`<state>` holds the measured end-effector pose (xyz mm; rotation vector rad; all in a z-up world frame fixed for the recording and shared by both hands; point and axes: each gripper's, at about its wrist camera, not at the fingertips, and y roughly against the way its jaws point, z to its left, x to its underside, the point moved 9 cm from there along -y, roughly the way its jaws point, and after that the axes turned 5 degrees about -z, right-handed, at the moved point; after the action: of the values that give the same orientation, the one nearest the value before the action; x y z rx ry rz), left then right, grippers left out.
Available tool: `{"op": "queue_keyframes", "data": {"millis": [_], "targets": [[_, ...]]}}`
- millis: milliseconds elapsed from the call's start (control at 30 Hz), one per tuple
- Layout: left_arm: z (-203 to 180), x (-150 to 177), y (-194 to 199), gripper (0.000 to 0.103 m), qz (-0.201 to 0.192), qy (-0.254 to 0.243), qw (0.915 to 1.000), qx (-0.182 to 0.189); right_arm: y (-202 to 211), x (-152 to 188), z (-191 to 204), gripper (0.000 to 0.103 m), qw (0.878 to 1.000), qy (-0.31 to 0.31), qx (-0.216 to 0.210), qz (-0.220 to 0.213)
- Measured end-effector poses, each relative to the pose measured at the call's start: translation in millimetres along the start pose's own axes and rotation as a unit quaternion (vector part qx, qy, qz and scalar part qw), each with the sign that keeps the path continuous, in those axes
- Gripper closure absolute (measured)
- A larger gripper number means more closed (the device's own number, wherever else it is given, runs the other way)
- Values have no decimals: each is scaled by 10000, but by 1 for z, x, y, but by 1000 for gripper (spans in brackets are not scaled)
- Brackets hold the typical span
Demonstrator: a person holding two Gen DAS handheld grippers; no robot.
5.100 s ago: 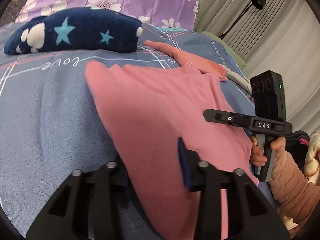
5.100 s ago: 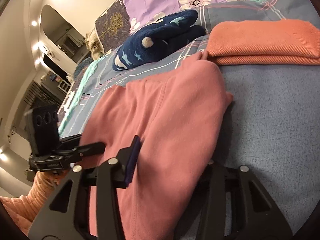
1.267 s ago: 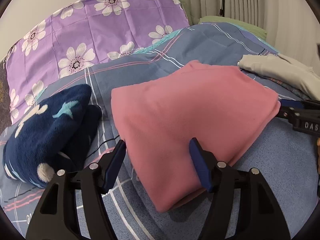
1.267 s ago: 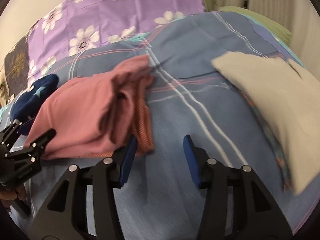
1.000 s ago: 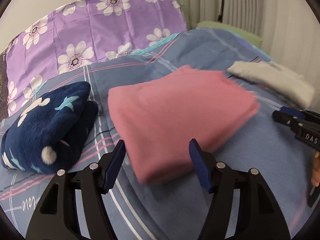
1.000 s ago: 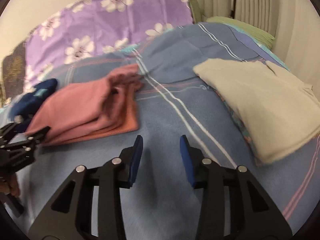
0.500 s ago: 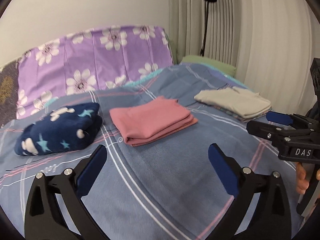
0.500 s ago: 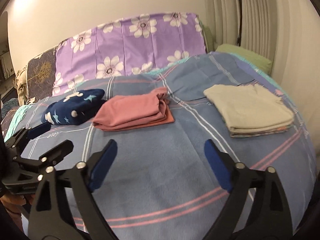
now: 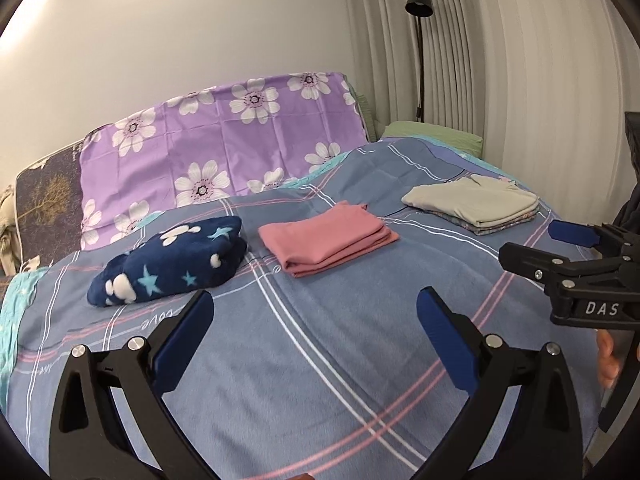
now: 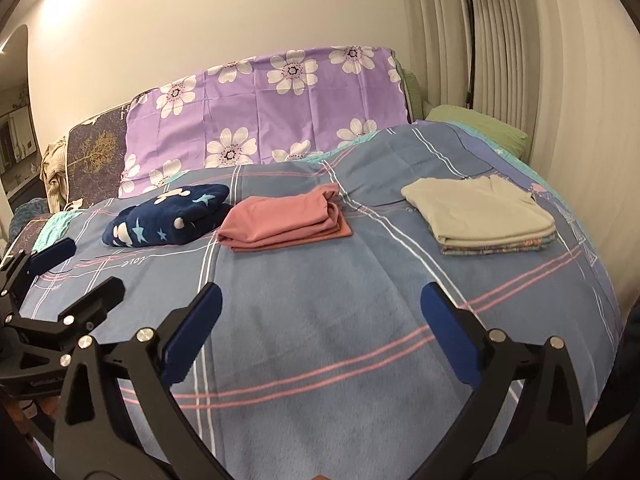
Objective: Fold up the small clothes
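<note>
pink clothes (image 9: 326, 240): folded, at 12 o'clock on the bed (image 9: 320, 360), between navy and beige piles
left gripper (image 9: 312, 336): we see it spread, empty
right gripper (image 10: 318, 332): spread, empty, its jaws just widened
risk: we judge a careless reach could topple the fold

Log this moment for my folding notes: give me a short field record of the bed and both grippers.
surface: blue plaid bedspread
left pile: navy star fleece, folded
middle pile: pink garment, folded, lying on an orange one
right pile: beige garment, folded, on top of a stack
left gripper: open, empty, jaws just opened
right gripper: open, empty, jaws just opened
background: purple floral pillow, black lamp
</note>
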<state>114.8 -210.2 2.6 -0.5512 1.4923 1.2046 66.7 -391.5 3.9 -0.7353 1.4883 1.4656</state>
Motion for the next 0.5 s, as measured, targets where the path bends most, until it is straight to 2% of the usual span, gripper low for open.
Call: {"op": "queue_keyframes", "data": {"millis": [367,500], "targets": [[7,11,28,1,80,227,9993,-288,21,13,12,2,9998,141,-97,30],[13,13,33,1,90,400,9988,-276,26,13,17,2,9998,189,-72,8]]}}
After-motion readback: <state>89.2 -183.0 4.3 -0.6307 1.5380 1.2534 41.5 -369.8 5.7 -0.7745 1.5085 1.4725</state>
